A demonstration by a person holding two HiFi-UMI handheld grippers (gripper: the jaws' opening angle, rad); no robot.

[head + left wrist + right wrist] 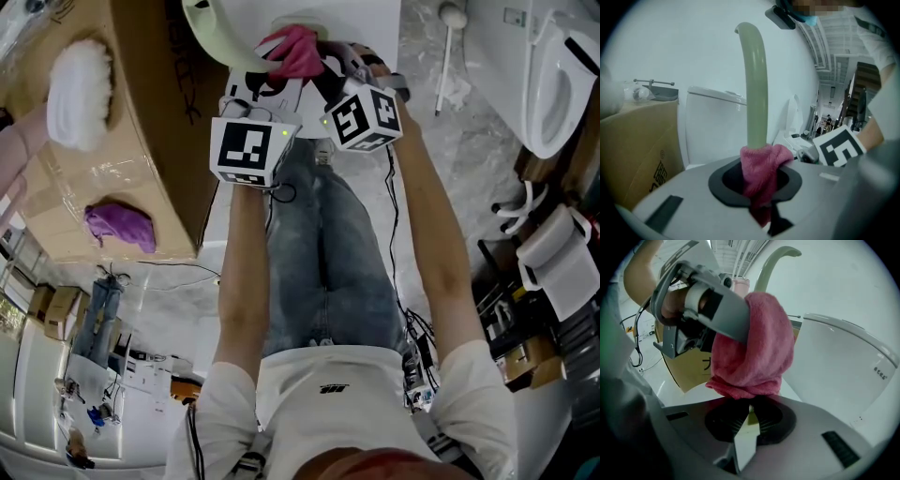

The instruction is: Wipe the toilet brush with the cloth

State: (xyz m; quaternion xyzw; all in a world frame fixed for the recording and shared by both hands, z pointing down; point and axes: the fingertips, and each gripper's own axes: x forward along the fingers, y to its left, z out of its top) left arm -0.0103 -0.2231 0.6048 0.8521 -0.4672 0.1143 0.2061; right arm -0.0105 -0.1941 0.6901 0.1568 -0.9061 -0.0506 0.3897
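The toilet brush's pale green curved handle [754,84] rises from between the left jaws, and its top curves over in the head view [211,33]. A pink cloth [761,164] is wrapped round the handle. My left gripper [761,187] is shut on the cloth, pinching it against the handle. In the right gripper view the pink cloth [757,352] bulges just above my right gripper [750,416], which is shut on a green sliver of the brush handle [751,418]. Both grippers meet at the cloth [295,52]; the brush head is hidden.
A cardboard box [141,122] at the left carries a white fluffy pad [80,94] and a purple cloth [120,227]. A white toilet [562,84] stands at the right, and a white brush [448,47] lies on the marble floor. A toilet tank [712,126] is behind the handle.
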